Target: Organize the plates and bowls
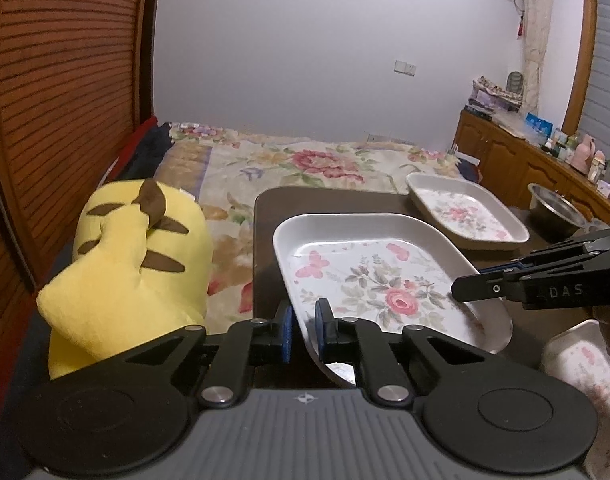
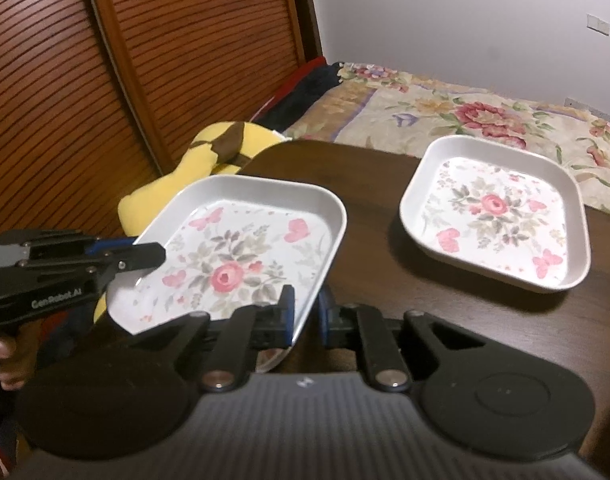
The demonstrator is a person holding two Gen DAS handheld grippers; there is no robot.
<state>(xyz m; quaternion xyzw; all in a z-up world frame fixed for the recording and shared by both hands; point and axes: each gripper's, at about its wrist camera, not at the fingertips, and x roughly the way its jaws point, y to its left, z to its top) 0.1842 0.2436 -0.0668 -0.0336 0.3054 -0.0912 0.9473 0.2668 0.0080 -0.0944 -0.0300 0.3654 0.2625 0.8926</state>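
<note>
Dark brown wooden table (image 2: pixel 385 184) beside a floral-quilted bed (image 1: pixel 305 164). Left gripper (image 1: pixel 304 330) and right gripper (image 2: pixel 305 314) each pinch the white floral square plate (image 2: pixel 241 248); its near corner is hidden

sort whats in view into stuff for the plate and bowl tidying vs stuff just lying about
Job:
- white square floral plate, gripped by left gripper and right gripper
- second white floral plate
- steel bowl

Lying about:
- yellow plush toy
- floral bedspread

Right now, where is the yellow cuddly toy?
The yellow plush toy lies off the dark table's left edge, between it and the slatted wooden door, on the left of the left wrist view, just beyond the flowered plate that both grippers hold.
</note>
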